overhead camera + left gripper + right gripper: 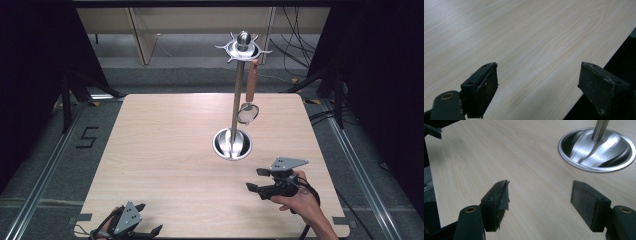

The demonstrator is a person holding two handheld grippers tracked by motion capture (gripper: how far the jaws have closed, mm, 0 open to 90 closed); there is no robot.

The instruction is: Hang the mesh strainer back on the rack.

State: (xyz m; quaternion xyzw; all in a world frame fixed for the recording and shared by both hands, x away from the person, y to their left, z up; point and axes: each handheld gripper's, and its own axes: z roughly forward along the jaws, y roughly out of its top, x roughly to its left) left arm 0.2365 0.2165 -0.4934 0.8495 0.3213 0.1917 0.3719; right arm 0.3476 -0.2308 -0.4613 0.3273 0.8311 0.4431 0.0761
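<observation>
Stand: one steel utensil stand (234, 100), upright right of desk centre on a round dished base (596, 150), likely weighted to keep the pole steady.
Strainer: one small wooden-handled strainer (248, 97), hung from the stand's top ring (243, 48), mesh down, clear of the desk (160, 150).
Left gripper (145, 220): near-left edge, jaws released, nothing between.
Right gripper (256, 180): near right, just near of the base, jaws released, empty.
Count: two grippers, one stand, one strainer.
</observation>
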